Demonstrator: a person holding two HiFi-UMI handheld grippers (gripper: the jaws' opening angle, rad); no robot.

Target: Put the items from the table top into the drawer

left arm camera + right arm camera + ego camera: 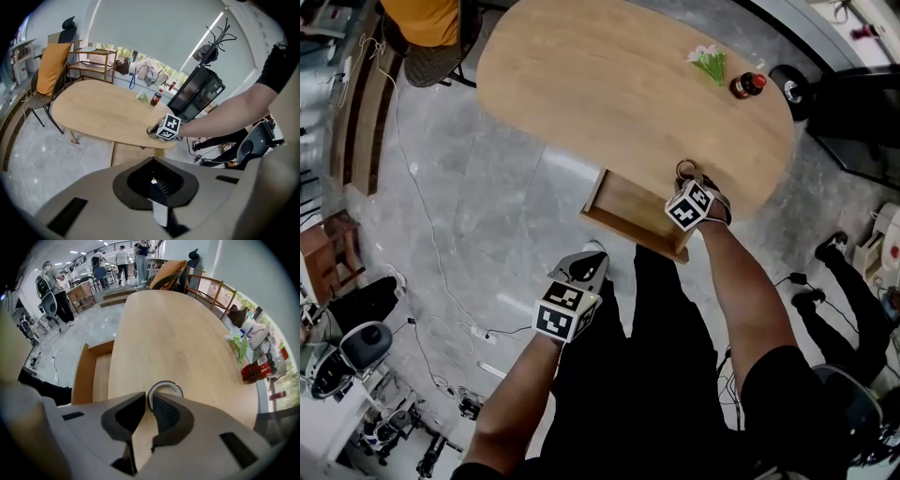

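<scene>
My right gripper (687, 174) (149, 397) is at the near edge of the oval wooden table (609, 84), shut on the rim of a small grey ring (164, 388) that lies on the top. Just left of it, the wooden drawer (623, 211) (93, 376) stands pulled out under the table. At the far right end of the table sit a green sprig with white flowers (709, 64) (241, 348) and a red-capped dark bottle (747, 85) (258, 368). My left gripper (589, 255) (155, 182) hangs over the floor short of the drawer, jaws together and empty.
A chair with an orange jacket (427, 28) (50, 70) stands at the table's far left. A black round object (789, 86) sits on the floor by the bottle end. Cables (422, 206) run across the grey floor. A black cabinet (197, 91) and coat rack (213, 44) stand behind.
</scene>
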